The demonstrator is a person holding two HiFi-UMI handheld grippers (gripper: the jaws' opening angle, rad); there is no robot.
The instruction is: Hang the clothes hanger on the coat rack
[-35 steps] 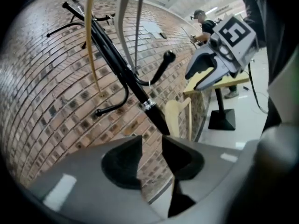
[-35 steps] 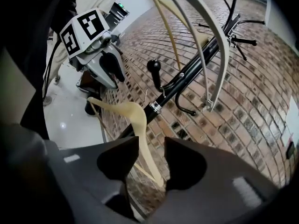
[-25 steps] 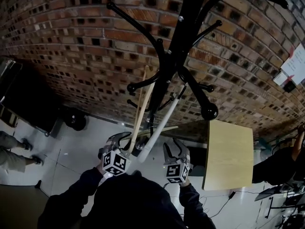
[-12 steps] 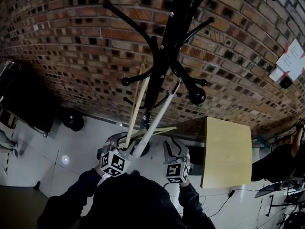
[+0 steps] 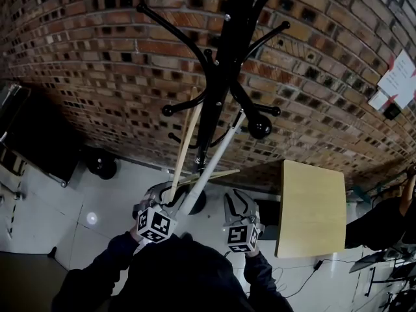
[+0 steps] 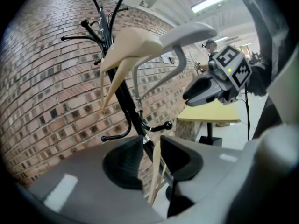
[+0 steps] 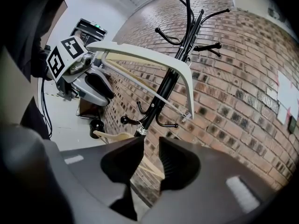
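A black coat rack (image 5: 224, 57) with knobbed hooks stands against the brick wall. My left gripper (image 5: 172, 192) is shut on the low end of a white hanger (image 5: 214, 158) with a wooden hanger (image 5: 185, 142) alongside it. Both slant up towards the rack's lower hooks. In the left gripper view the white hanger (image 6: 187, 31) and the wooden hanger (image 6: 126, 43) loom above the jaws. My right gripper (image 5: 239, 199) hangs to the right, apart from the hangers. Its jaws have just been closing with nothing between them, and a narrow gap shows in the right gripper view (image 7: 150, 148).
Another wooden hanger (image 7: 117, 136) sits low by the rack's pole. A light wooden table (image 5: 312, 207) stands to the right. There is a black round object (image 5: 103, 164) on the floor at left. A dark cabinet (image 5: 39, 142) stands further left.
The hangers' upper ends now sit closer to the rack's lower hooks. The right gripper's jaws look narrower. A person's legs at the left edge are gone from view.
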